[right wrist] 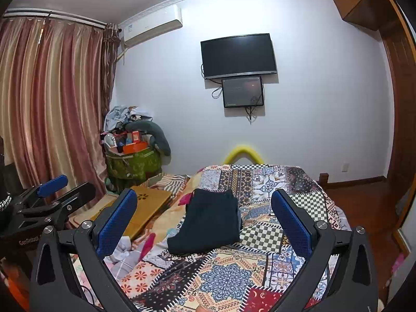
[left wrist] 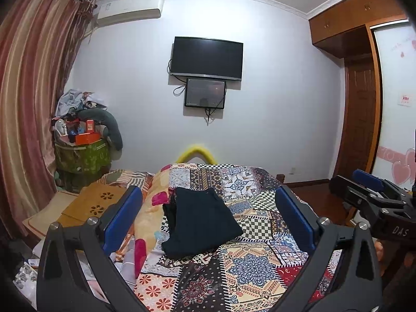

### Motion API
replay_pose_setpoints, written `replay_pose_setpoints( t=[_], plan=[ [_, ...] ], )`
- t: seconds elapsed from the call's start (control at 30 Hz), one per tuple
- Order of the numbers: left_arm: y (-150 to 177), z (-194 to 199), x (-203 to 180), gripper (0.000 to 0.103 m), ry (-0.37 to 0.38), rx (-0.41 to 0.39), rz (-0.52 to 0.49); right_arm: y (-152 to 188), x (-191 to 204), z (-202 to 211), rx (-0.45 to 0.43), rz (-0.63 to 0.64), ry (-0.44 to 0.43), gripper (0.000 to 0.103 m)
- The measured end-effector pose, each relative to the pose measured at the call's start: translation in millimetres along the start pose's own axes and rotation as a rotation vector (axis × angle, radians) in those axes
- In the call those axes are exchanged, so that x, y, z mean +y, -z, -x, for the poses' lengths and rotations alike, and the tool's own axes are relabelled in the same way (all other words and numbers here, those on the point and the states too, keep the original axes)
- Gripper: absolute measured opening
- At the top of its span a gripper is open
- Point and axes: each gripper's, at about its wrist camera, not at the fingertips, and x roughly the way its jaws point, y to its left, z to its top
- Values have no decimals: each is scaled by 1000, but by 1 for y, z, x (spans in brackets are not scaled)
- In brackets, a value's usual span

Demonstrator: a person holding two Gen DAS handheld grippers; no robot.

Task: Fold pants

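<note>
A pair of dark navy fabric pants (left wrist: 200,223) lies folded into a compact, roughly rectangular bundle on the bed's multicoloured patchwork quilt (left wrist: 249,267), toward its left half, with one edge resting against a rumpled orange-and-pink floral blanket (left wrist: 150,208) that runs along the quilt's left side. The left gripper (left wrist: 208,221), a black two-finger claw with blue ribbed pads, is spread wide apart and holds nothing; it hangs above the near part of the quilt, well clear of the pants, which show between its fingers. The right gripper (right wrist: 204,221), of the same black-and-blue build, is likewise released and empty, raised over the near end of the bed with the folded pants framed between its pads. Each wrist view catches the other claw at its edge, the two held side by side and apart. Beside the bed on the left lies a light brown wooden board with flower-shaped cut-outs (right wrist: 148,208). On the pale far wall hangs a black flat television (left wrist: 206,58) with a smaller dark screen (left wrist: 205,93) just beneath it.
</note>
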Motion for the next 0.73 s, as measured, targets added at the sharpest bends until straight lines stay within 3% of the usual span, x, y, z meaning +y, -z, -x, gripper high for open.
replay_pose_setpoints(
  t=[0.73],
  plan=[
    [3,-1,-3,103,27,26,-2,1,-3,-5,14,3,1,102]
  ],
)
